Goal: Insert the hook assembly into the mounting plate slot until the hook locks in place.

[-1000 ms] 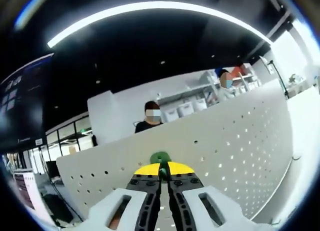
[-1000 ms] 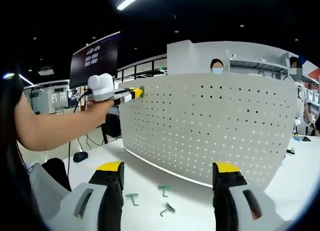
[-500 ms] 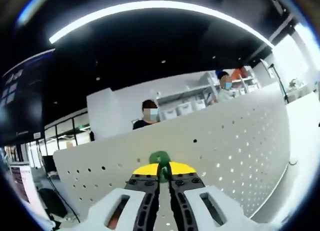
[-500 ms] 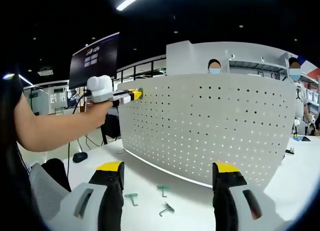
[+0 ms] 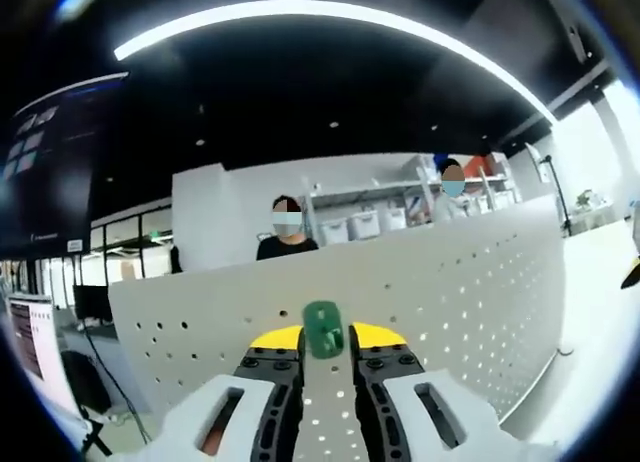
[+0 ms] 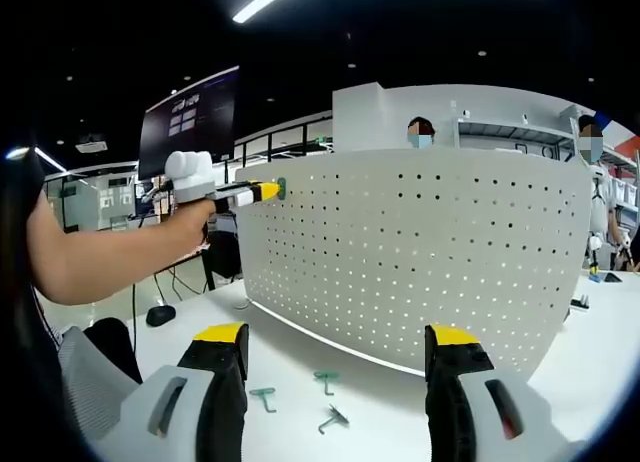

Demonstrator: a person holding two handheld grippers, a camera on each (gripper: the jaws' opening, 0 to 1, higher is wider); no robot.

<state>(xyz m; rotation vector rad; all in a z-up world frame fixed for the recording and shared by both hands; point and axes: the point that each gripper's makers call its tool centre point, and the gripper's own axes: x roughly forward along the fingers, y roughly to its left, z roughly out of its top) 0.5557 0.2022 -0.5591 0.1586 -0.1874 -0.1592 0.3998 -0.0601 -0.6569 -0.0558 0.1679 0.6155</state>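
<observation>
Left hand-held gripper (image 5: 324, 350) has its jaws pinched narrow on the green hook (image 5: 322, 329), holding it right up at the top edge of the white pegboard (image 6: 420, 252) — the mounting plate here. Right hand-held gripper (image 6: 335, 357) hangs wide open with nothing in it, over the worktop (image 6: 290, 382) where three spare hooks (image 6: 325, 381) lie. My worry: the hook goes in tilted or misses its hole, so it jams or twists in the jaws — never locks.
</observation>
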